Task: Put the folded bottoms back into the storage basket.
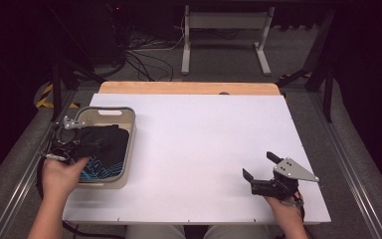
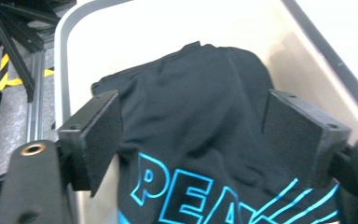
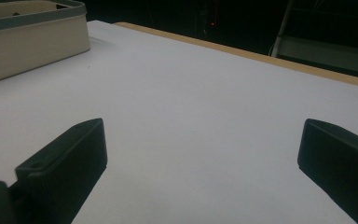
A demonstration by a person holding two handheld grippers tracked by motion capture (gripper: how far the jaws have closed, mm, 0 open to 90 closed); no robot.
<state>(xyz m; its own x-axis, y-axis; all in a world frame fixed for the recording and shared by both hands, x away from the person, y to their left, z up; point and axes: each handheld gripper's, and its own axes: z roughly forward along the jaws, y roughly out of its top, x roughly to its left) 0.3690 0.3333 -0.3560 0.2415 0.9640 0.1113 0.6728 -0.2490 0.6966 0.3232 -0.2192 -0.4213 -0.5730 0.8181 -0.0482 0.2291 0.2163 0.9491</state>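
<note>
A black T-shirt [image 1: 107, 149] with blue lettering lies folded in a beige bin [image 1: 109, 110] at the table's left. My left gripper [image 1: 84, 142] hangs over the bin's left side. In the left gripper view its jaws stand open on either side of the T-shirt [image 2: 200, 93], with its pads clear of the cloth, and the bin [image 2: 63, 70] wall shows behind. My right gripper [image 1: 258, 164] rests low over the white table [image 1: 194, 139] near its front right, open with nothing between its jaws. In the right gripper view, the right gripper [image 3: 200, 149] faces bare table.
The bin [image 3: 32, 42] shows at the far left of the right gripper view. A wooden strip [image 1: 189, 87] runs along the table's far edge. Beyond it stand a white metal frame [image 1: 226, 30] and loose cables on the floor. Metal rails flank the table.
</note>
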